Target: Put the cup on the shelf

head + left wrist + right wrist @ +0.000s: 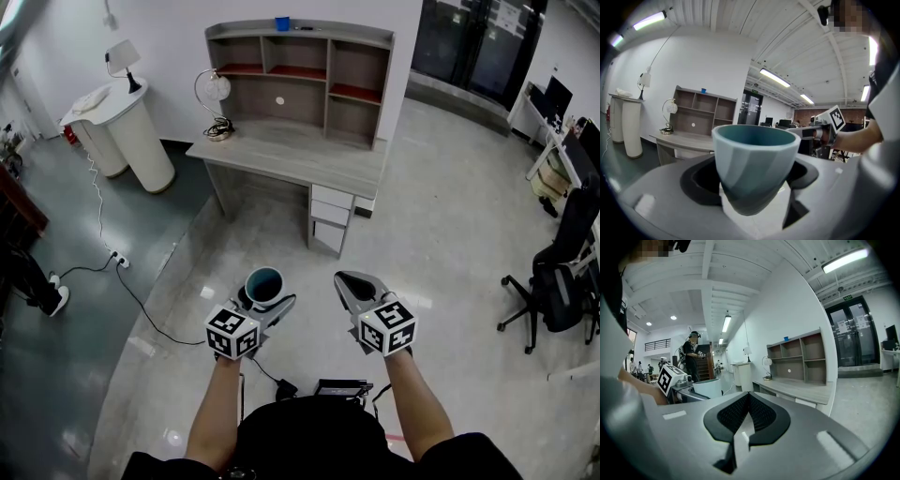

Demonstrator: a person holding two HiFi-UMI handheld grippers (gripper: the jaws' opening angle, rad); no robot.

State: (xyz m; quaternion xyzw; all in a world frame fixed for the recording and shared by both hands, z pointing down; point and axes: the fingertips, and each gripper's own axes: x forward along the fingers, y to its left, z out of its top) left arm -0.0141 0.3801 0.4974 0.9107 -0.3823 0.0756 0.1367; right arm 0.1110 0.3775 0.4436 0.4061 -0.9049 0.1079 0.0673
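A pale cup [263,284] with a teal inside stands upright between the jaws of my left gripper [265,302], which is shut on it. In the left gripper view the cup [754,164] fills the middle, clamped at its lower part by the dark pads. My right gripper [352,286] is held level beside it, shut, with nothing between its pads; its closed jaws [747,416] meet in the right gripper view. The shelf [302,77], a brown hutch with several compartments, stands on a grey desk [291,155] well ahead against the white wall.
A desk lamp [214,94] stands on the desk's left end and a small blue thing [281,22] on the shelf's top. A white round cabinet [131,127] is at the left, cables [141,300] cross the floor, office chairs [558,272] stand at the right.
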